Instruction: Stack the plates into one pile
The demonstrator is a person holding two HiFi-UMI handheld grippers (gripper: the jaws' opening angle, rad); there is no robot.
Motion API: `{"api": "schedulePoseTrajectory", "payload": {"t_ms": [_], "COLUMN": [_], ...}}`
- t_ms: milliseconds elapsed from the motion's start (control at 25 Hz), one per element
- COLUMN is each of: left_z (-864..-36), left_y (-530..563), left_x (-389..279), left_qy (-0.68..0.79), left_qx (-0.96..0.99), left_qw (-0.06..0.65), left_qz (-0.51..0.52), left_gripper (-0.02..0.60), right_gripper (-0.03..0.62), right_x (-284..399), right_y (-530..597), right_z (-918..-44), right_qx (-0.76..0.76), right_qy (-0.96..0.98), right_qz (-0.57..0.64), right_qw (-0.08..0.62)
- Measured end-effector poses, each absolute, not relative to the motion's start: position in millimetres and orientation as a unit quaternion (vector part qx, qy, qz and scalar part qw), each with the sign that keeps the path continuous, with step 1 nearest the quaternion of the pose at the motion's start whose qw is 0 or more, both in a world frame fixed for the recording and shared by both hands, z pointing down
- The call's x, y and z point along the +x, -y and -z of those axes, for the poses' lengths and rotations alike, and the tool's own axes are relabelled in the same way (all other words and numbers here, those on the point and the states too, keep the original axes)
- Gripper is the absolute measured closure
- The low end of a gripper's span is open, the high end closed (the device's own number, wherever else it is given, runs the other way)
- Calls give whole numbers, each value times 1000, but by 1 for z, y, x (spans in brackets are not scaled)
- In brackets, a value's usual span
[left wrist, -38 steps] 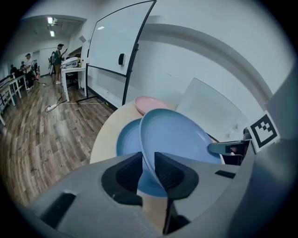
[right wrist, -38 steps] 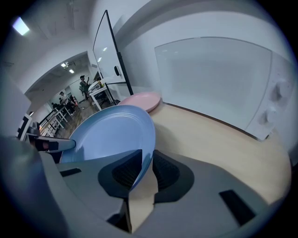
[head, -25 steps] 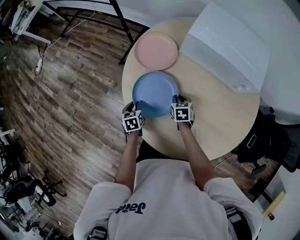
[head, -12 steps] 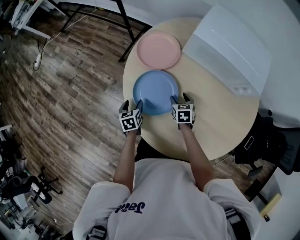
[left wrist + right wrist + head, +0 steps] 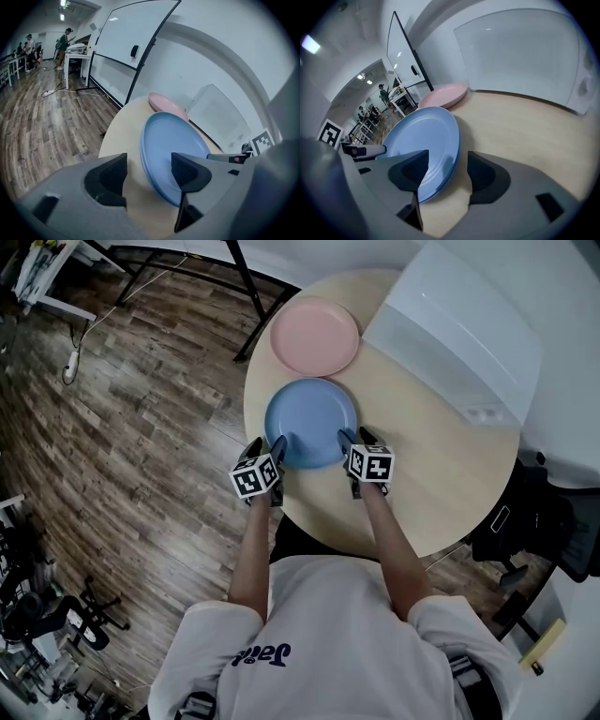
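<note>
A blue plate (image 5: pixel 311 423) lies flat on the round wooden table (image 5: pixel 441 474), with a pink plate (image 5: pixel 315 336) just beyond it, the two rims close together. My left gripper (image 5: pixel 266 446) is at the blue plate's near-left rim and my right gripper (image 5: pixel 356 438) at its near-right rim. Both have just been opening and now stand open. In the left gripper view the blue plate (image 5: pixel 173 150) has its rim between the jaws of the left gripper (image 5: pixel 149 168), untouched. The right gripper (image 5: pixel 447 168) likewise straddles the blue plate (image 5: pixel 424 136). The pink plate (image 5: pixel 166 104) (image 5: pixel 443 96) shows behind.
A large white box (image 5: pixel 459 334) covers the table's far right. The table's near edge runs just under both grippers. Black stand legs (image 5: pixel 234 268) are on the wooden floor beyond the table, and a black chair (image 5: pixel 534 521) is at the right.
Both grippers were shut on the blue plate's near rim a second ago; both have let go and opened. The plate rests where it was. Both grippers rolled slightly.
</note>
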State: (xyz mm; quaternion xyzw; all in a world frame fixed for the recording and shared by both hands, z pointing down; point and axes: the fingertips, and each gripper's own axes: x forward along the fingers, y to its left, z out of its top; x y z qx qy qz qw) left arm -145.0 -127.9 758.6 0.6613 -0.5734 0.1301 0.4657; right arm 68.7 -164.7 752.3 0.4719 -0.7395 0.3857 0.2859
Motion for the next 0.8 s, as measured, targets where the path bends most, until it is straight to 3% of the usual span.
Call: {"api": "schedulePoseTrajectory", "payload": {"t_ms": [360,480,520,600,800], "left_z": [-768,-773,-775,-777,-767], "left_y": [138,141,141,143,139], "left_x": [-143,-143,-145,-148,-153], "left_qy": [561,560,562,566,547], "left_qx": [650,651,650,646,655], "left_qw": [504,502,499,497,505], "left_qz": [-89,-102,-110,-125,-128], "left_gripper": [293,367,423,485,503], "right_gripper": [332,338,362,501,514], "right_x": [61,59,61,67,66], "right_y": [163,164,163,162,155], "right_z": [-769,-773,-775,-779,-767], "right_qx": [474,482,488,501,507], "right_qy": [700,693,690,680,680], "right_qz": [-501,-501,-497,-493,-488], "right_qw": [185,190,197,209,205]}}
